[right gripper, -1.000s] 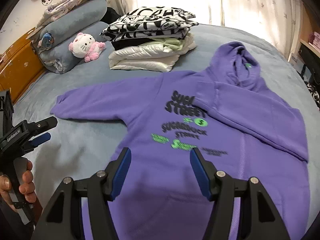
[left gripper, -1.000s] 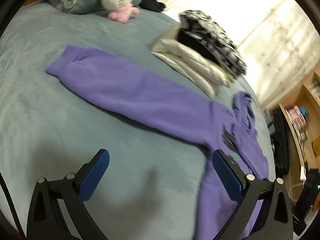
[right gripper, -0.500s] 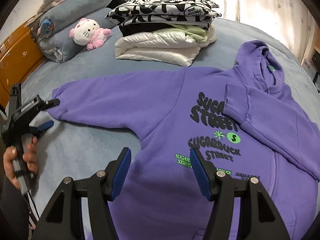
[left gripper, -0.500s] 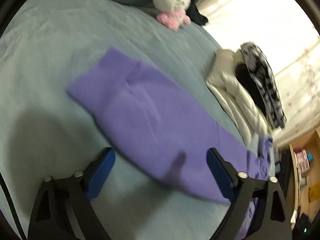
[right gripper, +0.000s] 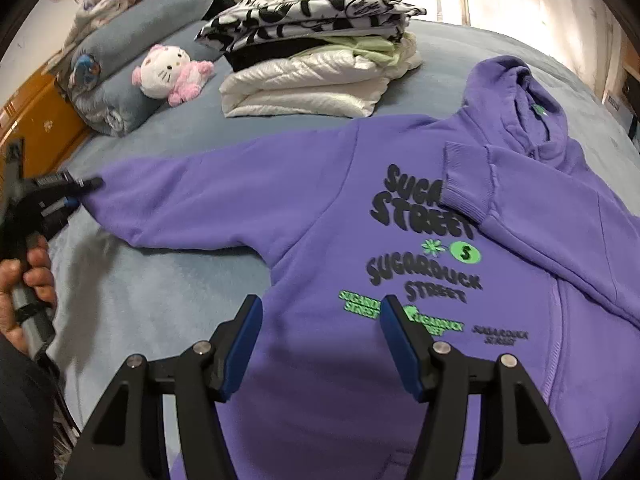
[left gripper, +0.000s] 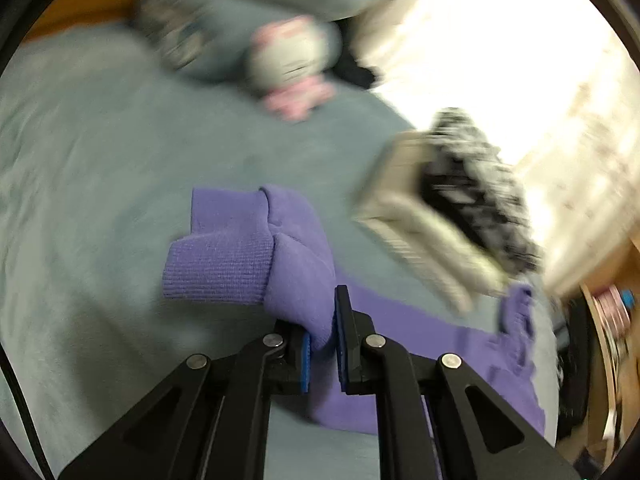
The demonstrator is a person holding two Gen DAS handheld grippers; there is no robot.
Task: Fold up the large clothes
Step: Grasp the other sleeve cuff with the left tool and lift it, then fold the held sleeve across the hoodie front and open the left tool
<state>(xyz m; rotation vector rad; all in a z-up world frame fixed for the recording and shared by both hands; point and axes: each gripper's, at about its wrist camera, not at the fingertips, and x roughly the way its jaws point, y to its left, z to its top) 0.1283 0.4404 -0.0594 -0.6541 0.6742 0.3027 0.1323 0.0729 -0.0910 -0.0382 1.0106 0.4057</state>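
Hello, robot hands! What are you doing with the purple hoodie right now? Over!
Left gripper shut on sleeve near cuff. Right gripper open above purple hoodie, empty. Other sleeve already folded across chest. Nothing in the way.

Left claw (left gripper: 322, 344), wide open a second ago over bare bed, is now clamped on the hoodie's sleeve (left gripper: 296, 280) by the cuff (left gripper: 218, 264), fabric bunched and lifted.

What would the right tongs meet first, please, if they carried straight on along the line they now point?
Most likely the front of the purple hoodie, near its green printed lettering, which lies just beyond the open right tongs. Nothing shows between them, though the depth is hard to judge.
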